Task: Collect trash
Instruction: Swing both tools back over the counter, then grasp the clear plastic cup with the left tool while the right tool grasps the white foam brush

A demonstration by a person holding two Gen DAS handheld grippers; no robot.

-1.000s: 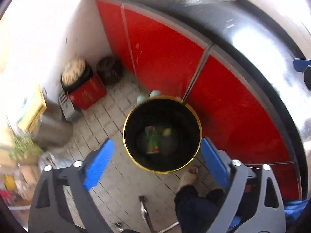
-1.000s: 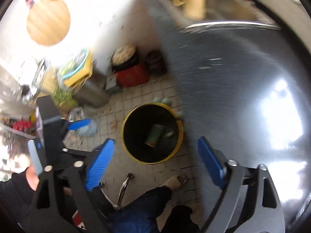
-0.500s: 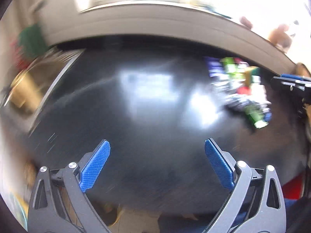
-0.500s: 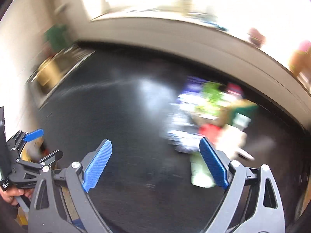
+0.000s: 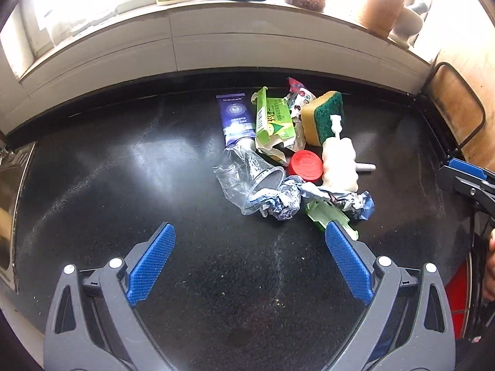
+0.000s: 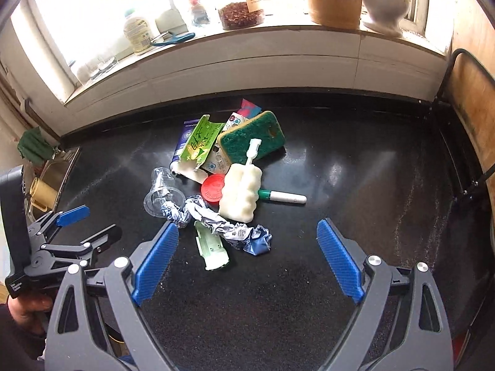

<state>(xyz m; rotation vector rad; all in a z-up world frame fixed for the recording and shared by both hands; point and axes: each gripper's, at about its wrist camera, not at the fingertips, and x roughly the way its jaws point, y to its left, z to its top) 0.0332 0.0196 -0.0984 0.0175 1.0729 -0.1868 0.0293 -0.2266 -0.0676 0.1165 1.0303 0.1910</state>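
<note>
A pile of trash lies on the black counter [image 5: 154, 160]: a clear plastic cup [image 5: 253, 176], crumpled blue-white wrapper [image 5: 278, 201], red lid [image 5: 306, 167], green carton [image 5: 272, 120], purple tube [image 5: 235, 117], sponge [image 5: 323, 117], white foam brush [image 5: 338, 164]. The pile also shows in the right wrist view, with the wrapper [image 6: 222, 225], the foam brush [image 6: 241, 191] and a flat pale green piece [image 6: 212, 250]. My left gripper [image 5: 250, 266] is open and empty, just short of the pile. My right gripper [image 6: 247, 259] is open and empty above the pile's near edge.
A white windowsill [image 6: 247, 46] with jars and a vase runs behind the counter. A wooden chair back [image 6: 473, 92] stands at the right. A sink [image 6: 52, 179] lies at the left. The left gripper [image 6: 62, 241] shows at the right wrist view's left edge.
Both grippers swung up from the yellow-rimmed bin on the floor to the counter. The trash pile has come into sharp view ahead of both, jaws still open.
</note>
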